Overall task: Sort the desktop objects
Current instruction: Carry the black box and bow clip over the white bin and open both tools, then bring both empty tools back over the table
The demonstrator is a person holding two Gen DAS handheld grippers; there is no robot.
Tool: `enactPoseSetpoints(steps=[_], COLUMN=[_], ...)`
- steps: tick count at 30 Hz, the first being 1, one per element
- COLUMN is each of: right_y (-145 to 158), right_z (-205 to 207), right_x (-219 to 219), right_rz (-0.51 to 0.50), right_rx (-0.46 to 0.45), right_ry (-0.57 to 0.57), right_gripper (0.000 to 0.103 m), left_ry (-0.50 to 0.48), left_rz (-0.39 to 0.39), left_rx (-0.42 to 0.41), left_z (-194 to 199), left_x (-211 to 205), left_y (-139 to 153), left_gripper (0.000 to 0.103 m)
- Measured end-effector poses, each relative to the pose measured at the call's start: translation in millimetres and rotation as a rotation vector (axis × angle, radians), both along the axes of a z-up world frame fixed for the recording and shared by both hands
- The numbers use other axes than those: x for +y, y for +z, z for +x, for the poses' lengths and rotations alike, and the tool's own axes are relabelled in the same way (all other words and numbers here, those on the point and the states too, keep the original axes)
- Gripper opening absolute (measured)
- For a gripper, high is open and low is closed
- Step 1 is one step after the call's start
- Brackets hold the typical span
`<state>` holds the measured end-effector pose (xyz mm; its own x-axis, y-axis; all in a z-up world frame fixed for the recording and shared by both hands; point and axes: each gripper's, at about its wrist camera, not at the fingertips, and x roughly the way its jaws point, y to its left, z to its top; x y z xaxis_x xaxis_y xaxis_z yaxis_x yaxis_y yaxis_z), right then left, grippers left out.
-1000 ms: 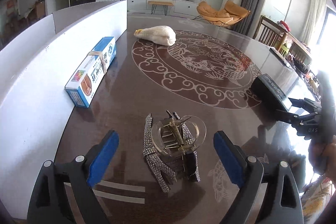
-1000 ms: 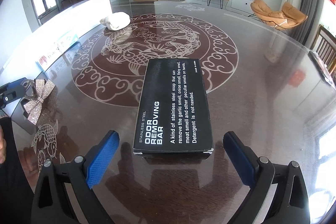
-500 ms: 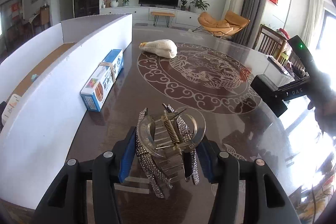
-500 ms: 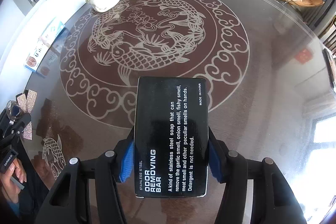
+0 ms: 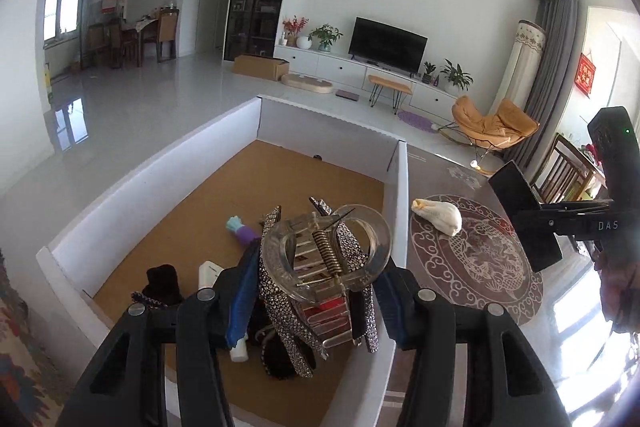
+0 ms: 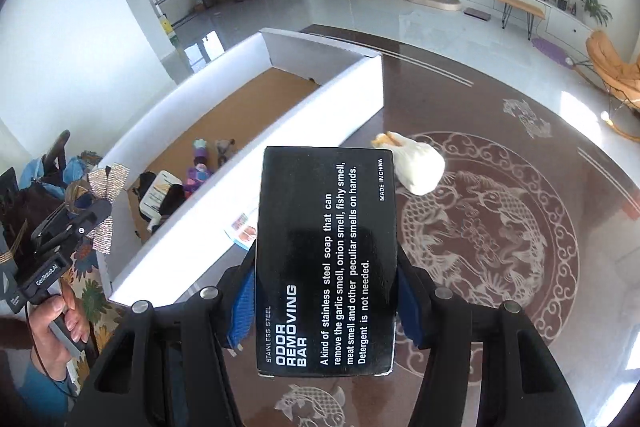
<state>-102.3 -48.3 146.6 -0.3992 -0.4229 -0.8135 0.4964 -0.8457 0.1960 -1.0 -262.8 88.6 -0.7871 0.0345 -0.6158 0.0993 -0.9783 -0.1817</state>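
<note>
The left gripper [image 5: 316, 311] pinches a clear hair clip [image 5: 326, 255] with a rhinestone bow, held above the near end of the white box [image 5: 152, 167], right of the clutter inside. The right gripper [image 6: 326, 307] clamps a black carton [image 6: 326, 259] above the table [image 6: 520, 327], near a white pouch [image 6: 420, 167].

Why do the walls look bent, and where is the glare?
Left wrist view: the fisheye lens bows the white box walls and blackens the corners. Right wrist view: window light glares off the table, while the black box's print stays sharp.
</note>
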Motion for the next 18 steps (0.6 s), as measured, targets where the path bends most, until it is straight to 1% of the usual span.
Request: enactPoseSetpoints(steps=[2,5,8,10,11,12,13,14,15,17,18], right_y=[9.4,7.4,-12.8,-32.6,-42.4,-52.1,-60.0,-62.5,-61.0,-51.2,-44.6], right_z=[-4.6,-8.2,-8.9,-8.5,-7.5,-7.9,-8.1,-6.2,-3.8,1.0,2.8], right_x=[-50.4,-124.3,-182.9,-210.1,-219.7,-226.5,-230.1,-229.6,-225.4,-209.1,-196.4], right_rz=[-0.049,-0.087,-0.064,-0.040,-0.035,-0.043,-0.062,-0.087,-0.115,-0.170,-0.190], right_rx=[0.011,0.006,-0.017,-0.042,-0.055,-0.073,-0.096,-0.101,-0.085,-0.036,-0.003], right_ry=[0.067,0.156,0.203,0.218,0.223,0.233,0.243,0.245,0.240,0.227,0.213], right_gripper=[0.059,0.059,0.059,0.060,0.061,0.071,0.077,0.085,0.087,0.090,0.094], left_ry=[0.036,0.068,0.098,0.142,0.161,0.171,0.172,0.172,0.172,0.170,0.160], left_rz=[-0.016,-0.050,-0.076,-0.126,-0.150,-0.163,-0.166,-0.167,-0.172,-0.187,-0.187], left_rx=[-0.044,-0.118,-0.203,-0.281,-0.300,-0.302,-0.291,-0.267,-0.239,-0.190,-0.164], left_z=[-15.2,-35.3,-48.1,-54.0,-53.1,-51.2,-47.4,-41.0,-32.6,-19.0,-11.0], left_x=[-25.9,-51.3,-64.4,-68.0,-68.3,-68.9,-68.0,-66.6,-64.4,-55.5,-49.3], left_y=[-5.3,-20.0,-39.8,-54.7,-59.4,-62.9,-63.8,-62.3,-60.1,-52.8,-47.9], left_gripper=[0.053,0.053,0.054,0.055,0.057,0.064,0.077,0.082,0.088,0.088,0.088])
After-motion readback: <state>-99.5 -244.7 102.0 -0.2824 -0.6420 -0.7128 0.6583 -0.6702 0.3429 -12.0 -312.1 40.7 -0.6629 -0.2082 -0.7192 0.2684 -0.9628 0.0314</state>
